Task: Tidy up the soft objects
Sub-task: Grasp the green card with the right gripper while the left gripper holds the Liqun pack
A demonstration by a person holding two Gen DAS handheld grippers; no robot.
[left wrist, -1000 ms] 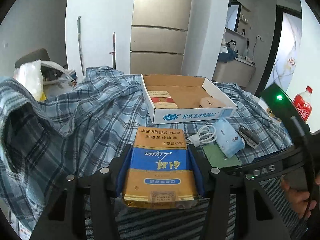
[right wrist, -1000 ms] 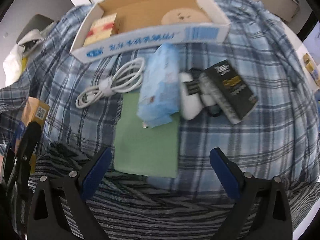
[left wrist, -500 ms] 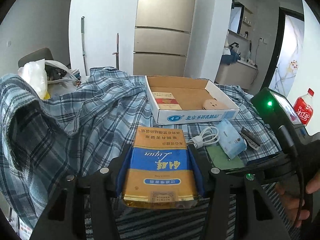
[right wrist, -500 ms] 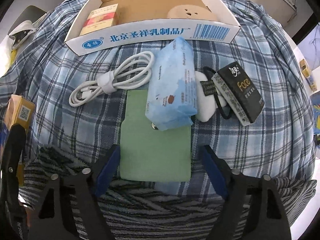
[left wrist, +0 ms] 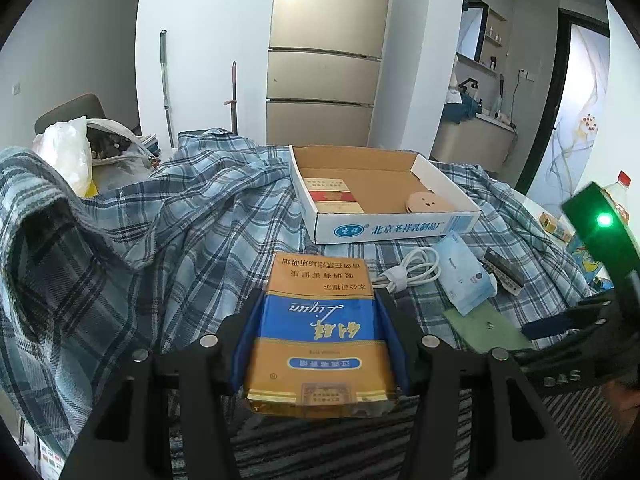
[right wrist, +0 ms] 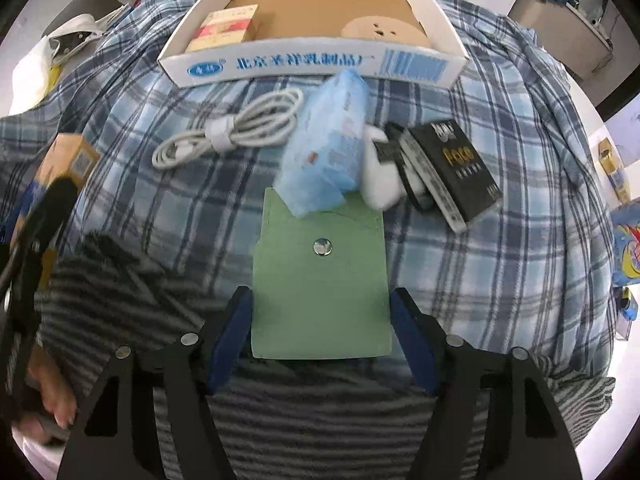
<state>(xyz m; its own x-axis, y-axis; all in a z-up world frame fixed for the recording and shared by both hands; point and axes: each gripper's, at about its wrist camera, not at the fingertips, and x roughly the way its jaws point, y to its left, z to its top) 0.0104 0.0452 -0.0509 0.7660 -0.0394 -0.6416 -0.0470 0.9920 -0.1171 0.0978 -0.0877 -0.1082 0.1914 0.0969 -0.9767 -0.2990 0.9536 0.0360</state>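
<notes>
My left gripper is shut on an orange and blue cigarette carton, held above the plaid cloth. My right gripper is open, its blue pads on either side of the near end of a flat green pouch with a metal snap. A blue tissue pack lies across the pouch's far edge. An open cardboard box stands behind, holding a red and cream pack and a round tan pad. The box also shows in the left wrist view.
A coiled white cable, a white object and a black "Face" box lie on the plaid cloth. A striped dark cloth covers the near edge. A red-capped bottle stands at right.
My right gripper moved forward and down and narrowed, so its pads now flank the green pouch. The left gripper held the carton and lifted slightly.
</notes>
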